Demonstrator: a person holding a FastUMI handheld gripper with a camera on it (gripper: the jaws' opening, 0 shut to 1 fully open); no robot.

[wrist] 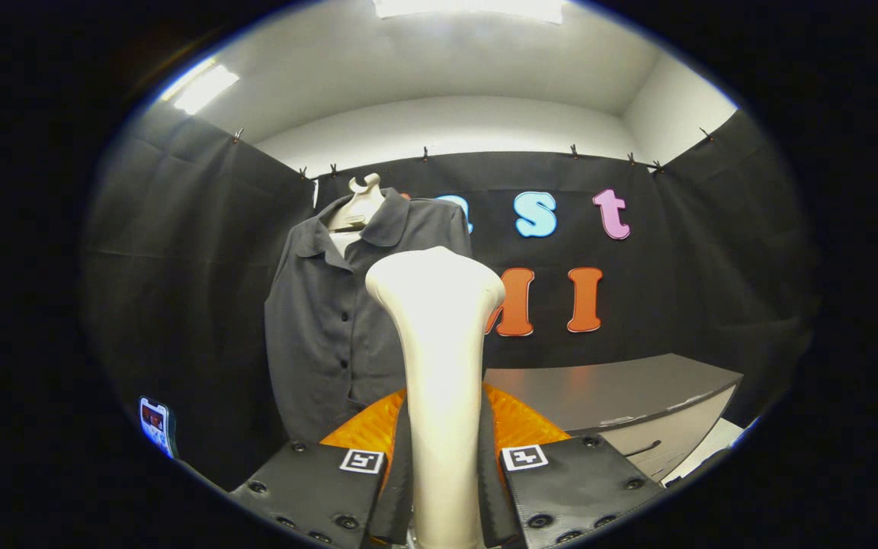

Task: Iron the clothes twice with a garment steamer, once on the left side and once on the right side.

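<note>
Steamer (439,358) stands upright at centre frame, its cream handle clamped between both fingers of the hand-held gripper (443,473), its flared head rising just in front of the shirt (336,320). The shirt, dark grey and buttoned, hangs on a hanger (361,202) at upper left of centre, against the black wall. The head looks short of the cloth, near the shirt's right-hand part as seen here, so the step in hand seems to be the approach before a pass. The next move calls for bringing the head up to the fabric and drawing it along one side. A grey desk (622,389) lies at lower right; a phone (155,423) sits at lower left.
</note>
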